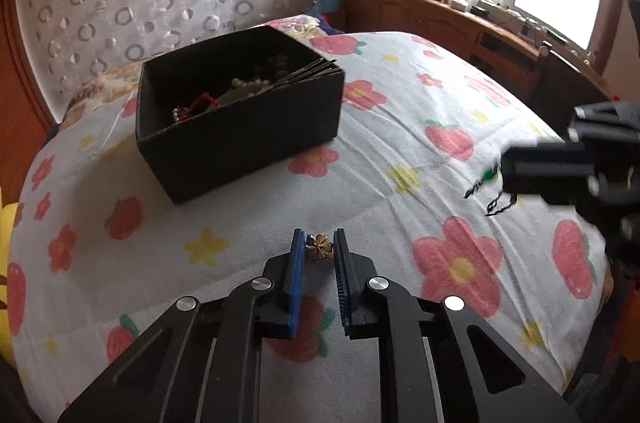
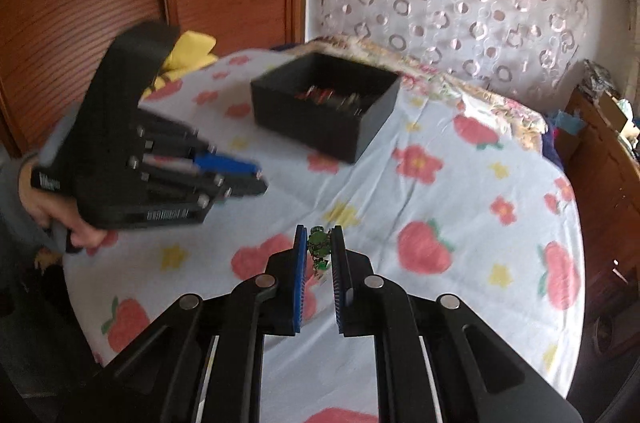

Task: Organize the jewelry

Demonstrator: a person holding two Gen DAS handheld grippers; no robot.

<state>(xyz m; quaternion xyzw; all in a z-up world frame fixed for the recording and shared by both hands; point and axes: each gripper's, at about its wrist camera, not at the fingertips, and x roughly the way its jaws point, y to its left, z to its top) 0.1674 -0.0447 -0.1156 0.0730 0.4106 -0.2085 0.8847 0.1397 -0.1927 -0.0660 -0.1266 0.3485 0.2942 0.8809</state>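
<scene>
Left gripper (image 1: 319, 243) clamps a bronze flower charm (image 1: 319, 246) at its tips, above the bed (image 1: 400, 143). Black box (image 1: 240, 111) holding beads sits ahead and left of it. Right gripper (image 2: 319, 241) pinches a green beaded piece (image 2: 319, 247), strands dangling; the box lies ahead, left gripper to its left.
</scene>
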